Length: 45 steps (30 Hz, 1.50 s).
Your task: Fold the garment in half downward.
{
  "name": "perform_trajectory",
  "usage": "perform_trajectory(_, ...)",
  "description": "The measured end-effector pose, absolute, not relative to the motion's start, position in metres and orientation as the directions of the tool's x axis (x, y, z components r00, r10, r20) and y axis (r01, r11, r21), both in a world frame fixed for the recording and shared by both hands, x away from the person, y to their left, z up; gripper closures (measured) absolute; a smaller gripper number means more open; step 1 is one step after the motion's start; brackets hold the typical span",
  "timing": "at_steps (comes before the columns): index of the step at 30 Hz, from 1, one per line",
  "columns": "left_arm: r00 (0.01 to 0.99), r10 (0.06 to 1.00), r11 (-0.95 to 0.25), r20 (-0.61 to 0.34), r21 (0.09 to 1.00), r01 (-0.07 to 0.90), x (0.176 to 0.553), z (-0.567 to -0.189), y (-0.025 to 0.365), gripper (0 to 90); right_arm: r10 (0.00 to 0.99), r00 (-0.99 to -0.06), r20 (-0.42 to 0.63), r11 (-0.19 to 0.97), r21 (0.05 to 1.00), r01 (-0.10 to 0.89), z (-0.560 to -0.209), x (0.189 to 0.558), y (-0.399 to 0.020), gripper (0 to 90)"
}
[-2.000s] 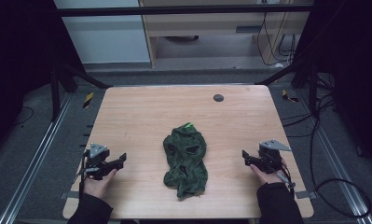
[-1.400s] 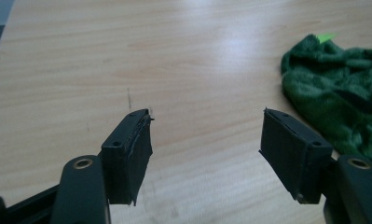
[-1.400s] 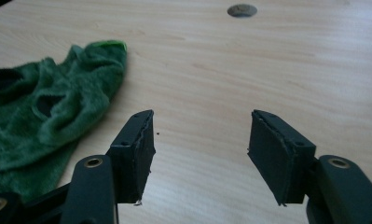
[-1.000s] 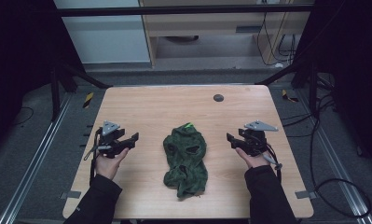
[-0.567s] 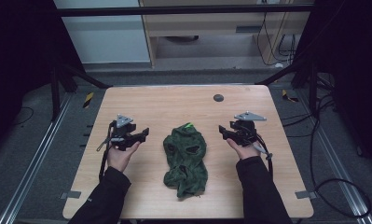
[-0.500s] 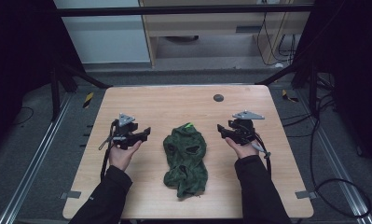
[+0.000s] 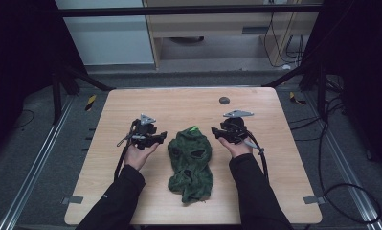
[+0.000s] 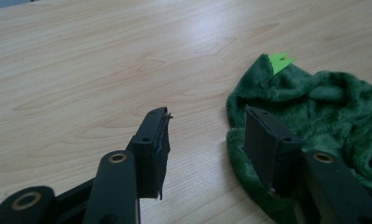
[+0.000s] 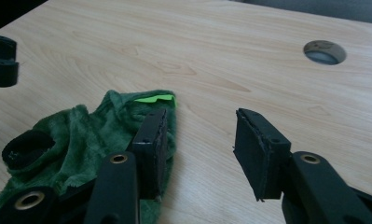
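Left gripper (image 7: 161,138), jaws spread wide, empty, held just beside the left edge of the green plush garment (image 7: 191,163); in the left gripper view (image 8: 204,135), one jaw over bare wood, the other over the plush edge, contact not clear. Right gripper (image 7: 216,132), jaws likewise spread and empty, just beside the garment's upper right edge; in the right gripper view (image 9: 200,135), one jaw over the green pile, the other over bare tabletop. Both held by a person's hands, left hand (image 7: 140,154) and right hand (image 7: 236,146), dark sleeves entering from the near edge. Grey three-cornered plate atop each gripper; black cable trailing from each toward the near side.

Garment lying crumpled at the middle of the wooden table (image 7: 131,103), long axis running near to far, dark openings in the pile, bright green tab (image 7: 194,128) at the far end (image 8: 280,61) (image 9: 153,98).

Farther off, round grommet hole (image 7: 224,100) in the tabletop near the far edge (image 9: 324,51). Beyond the table, grey floor, black frame legs, pale cabinet fronts and loose cables.
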<state>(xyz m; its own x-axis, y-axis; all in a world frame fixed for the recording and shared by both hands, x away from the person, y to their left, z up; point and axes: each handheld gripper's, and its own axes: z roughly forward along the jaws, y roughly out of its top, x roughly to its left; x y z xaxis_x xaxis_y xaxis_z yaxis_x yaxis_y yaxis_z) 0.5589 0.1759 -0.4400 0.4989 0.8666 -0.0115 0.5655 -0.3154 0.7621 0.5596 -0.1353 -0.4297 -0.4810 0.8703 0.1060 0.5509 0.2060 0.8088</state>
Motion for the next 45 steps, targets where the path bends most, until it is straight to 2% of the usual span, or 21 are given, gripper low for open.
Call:
perform_trajectory(13,0.533,0.846,-0.406,0.028,0.682,0.609,0.57,-0.46,0.154,57.1,0.849,-0.515,0.119,0.26,0.755,0.602,-0.45,0.569,-0.116,56.2)
perform_trajectory(23,0.525,0.851,-0.391,-0.012,0.653,0.649,0.579,-0.476,0.148,62.8,0.84,-0.524,0.139,0.281,0.715,0.64,-0.468,0.573,-0.107,58.9)
perform_trajectory(26,0.528,0.848,-0.381,-0.04,0.646,0.661,0.581,-0.48,0.146,67.8,0.833,-0.534,0.146,0.297,0.696,0.653,-0.477,0.574,-0.103,60.8)
perform_trajectory(35,0.536,0.842,-0.376,-0.068,0.638,0.672,0.582,-0.484,0.143,81.8,0.829,-0.532,0.173,0.305,0.658,0.689,-0.488,0.576,-0.1,71.2)
perform_trajectory(45,0.532,0.844,-0.376,-0.069,0.63,0.679,0.582,-0.484,0.139,88.5,0.821,-0.545,0.169,0.32,0.653,0.686,-0.491,0.575,-0.096,85.0)
